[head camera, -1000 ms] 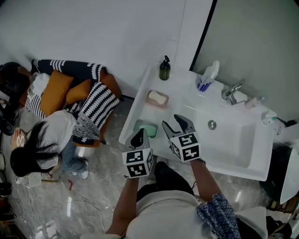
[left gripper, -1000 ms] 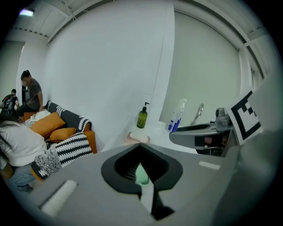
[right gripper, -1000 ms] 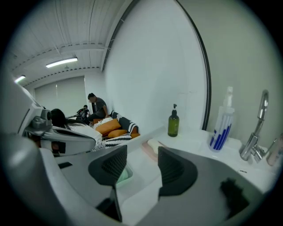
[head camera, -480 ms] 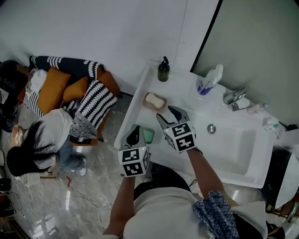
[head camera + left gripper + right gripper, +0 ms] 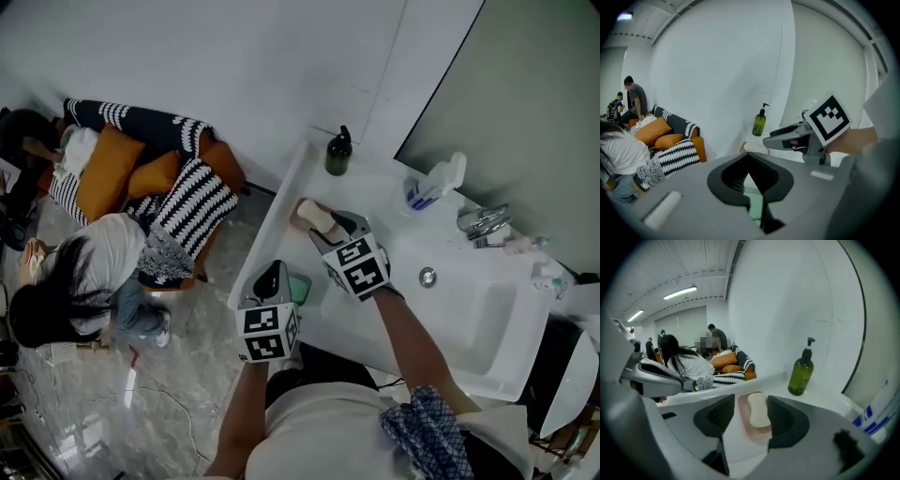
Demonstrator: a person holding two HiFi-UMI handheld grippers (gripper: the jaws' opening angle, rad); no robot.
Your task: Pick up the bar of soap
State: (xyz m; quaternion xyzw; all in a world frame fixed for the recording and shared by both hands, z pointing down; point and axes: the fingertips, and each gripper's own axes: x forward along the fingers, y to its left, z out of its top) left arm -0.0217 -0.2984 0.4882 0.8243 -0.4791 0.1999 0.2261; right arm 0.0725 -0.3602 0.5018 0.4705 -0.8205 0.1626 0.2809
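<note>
Two tools are held out over a white counter [image 5: 380, 192] with a sink [image 5: 469, 314] set into it. The right tool [image 5: 330, 225] [image 5: 751, 416] reaches toward the counter's far left corner, tilted downward. Its jaws stand wide apart and grip nothing. In the right gripper view the bar of soap [image 5: 757, 410] shows in the gap between them, with neither pad touching it. The pale, oblong soap lies flat in a shallow pink soap dish [image 5: 746, 430] [image 5: 301, 208]. From the head view, the jaw tips partly cover the dish.

Just beyond the dish, near the wall, a dark green pump bottle [image 5: 338, 153] [image 5: 801, 373] stands upright. The left tool [image 5: 274, 278] [image 5: 750, 176] hangs lower and nearer the person, at the counter's front edge. Its jaw tips are drawn together and hold nothing. A pale green dish [image 5: 300, 287] shows right beside it, and through the slit behind its tips in the left gripper view.

Farther right on the counter, a white bottle with blue markings [image 5: 436, 185] stands near a chrome faucet [image 5: 483, 223].

On the floor to the left, a dark patterned sofa [image 5: 192, 141] carries orange cushions [image 5: 108, 169] and a black-and-white striped pillow [image 5: 192, 202]. A person in a white top [image 5: 98, 258] sits in front of it.
</note>
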